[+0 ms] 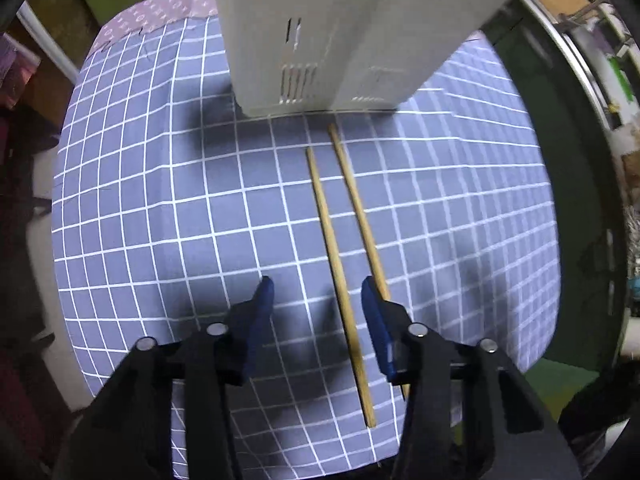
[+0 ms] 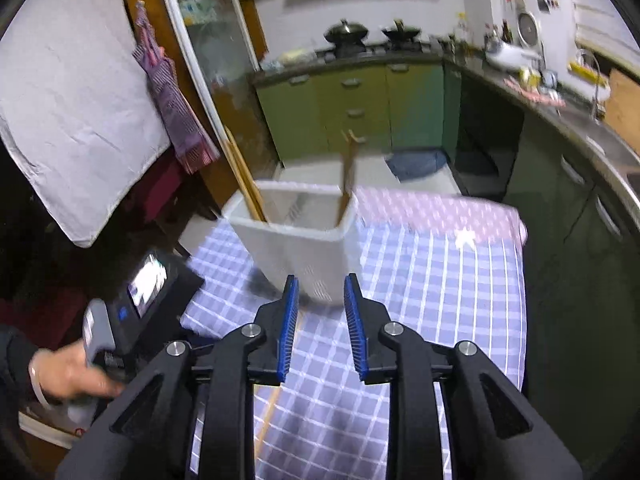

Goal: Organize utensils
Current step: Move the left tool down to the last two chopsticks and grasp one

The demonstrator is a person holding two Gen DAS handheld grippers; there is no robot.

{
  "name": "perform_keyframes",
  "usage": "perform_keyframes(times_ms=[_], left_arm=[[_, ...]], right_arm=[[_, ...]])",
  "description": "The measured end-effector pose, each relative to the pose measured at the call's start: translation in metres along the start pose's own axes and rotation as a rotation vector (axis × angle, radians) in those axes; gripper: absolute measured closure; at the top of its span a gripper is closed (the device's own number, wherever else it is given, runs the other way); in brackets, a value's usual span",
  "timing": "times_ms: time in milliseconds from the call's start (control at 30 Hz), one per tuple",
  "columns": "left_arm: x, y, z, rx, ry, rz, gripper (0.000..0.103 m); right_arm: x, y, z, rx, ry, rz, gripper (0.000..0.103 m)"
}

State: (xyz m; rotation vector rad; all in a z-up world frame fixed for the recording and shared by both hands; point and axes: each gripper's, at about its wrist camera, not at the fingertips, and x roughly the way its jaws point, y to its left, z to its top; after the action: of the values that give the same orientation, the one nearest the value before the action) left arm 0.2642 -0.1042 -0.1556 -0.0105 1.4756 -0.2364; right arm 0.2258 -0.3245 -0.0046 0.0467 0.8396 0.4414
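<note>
Lining up on the loose chopsticks now, and your left tool [image 1: 317, 292] hangs wide apart above the checked cloth [image 1: 160, 200] on the bench, nothing between its blue pads. Two chopsticks lie flat here, nearly parallel, running from 6 o'clock up toward 12. The near chopstick [image 1: 338, 280] sits inside the gap, closer to the right pad; the far chopstick [image 1: 358, 208] passes under or just behind that right pad, so I can't tell whether it falls inside the jaws. Shift a touch toward 3 o'clock if you want both, or settle for the near one alone and centre it first.

Come down level, pads either side of the stick, and close around the thick end so it won't pivot when lifted.

The white holder [image 1: 340, 40] stands at 12 o'clock, just beyond the tips. From the right wrist view the holder already carries upright sticks [image 2: 346, 176] at its corners. Your right tool [image 2: 321, 284] is open too, empty, pointing at the holder's base; it could steady that holder during the drop.
</note>
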Motion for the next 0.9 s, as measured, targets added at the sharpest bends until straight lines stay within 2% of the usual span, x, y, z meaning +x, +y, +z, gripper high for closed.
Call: perform_keyframes(times_ms=[33,267,367,433,533,833,867,900], left_arm=[[0.004,0.000,0.003,-0.019,0.014,0.007,0.072],[0.022,-0.010,0.018,-0.058,0.054,0.047,0.073],[0.029,-0.014,0.023,-0.069,0.075,0.076,0.073],[0.034,-0.016,0.025,-0.075,0.089,0.092,0.074],[0.041,-0.021,0.026,-0.078,0.107,0.109,0.081],[0.054,-0.029,0.029,-0.071,0.123,0.153,0.084],[0.055,-0.031,0.027,-0.072,0.123,0.156,0.086],[0.055,-0.030,0.026,-0.073,0.123,0.152,0.093]], right_arm=[[0.003,-0.005,-0.006,0.007,0.016,0.000,0.079],[0.033,-0.029,-0.053,0.032,0.138,0.009,0.079],[0.041,-0.034,-0.065,0.038,0.165,0.014,0.079],[0.045,-0.036,-0.067,0.040,0.178,0.019,0.079],[0.047,-0.039,-0.072,0.038,0.188,0.020,0.070],[0.051,-0.046,-0.081,0.038,0.219,0.015,0.069],[0.051,-0.047,-0.082,0.038,0.221,0.014,0.069],[0.051,-0.048,-0.083,0.039,0.224,0.013,0.070]])
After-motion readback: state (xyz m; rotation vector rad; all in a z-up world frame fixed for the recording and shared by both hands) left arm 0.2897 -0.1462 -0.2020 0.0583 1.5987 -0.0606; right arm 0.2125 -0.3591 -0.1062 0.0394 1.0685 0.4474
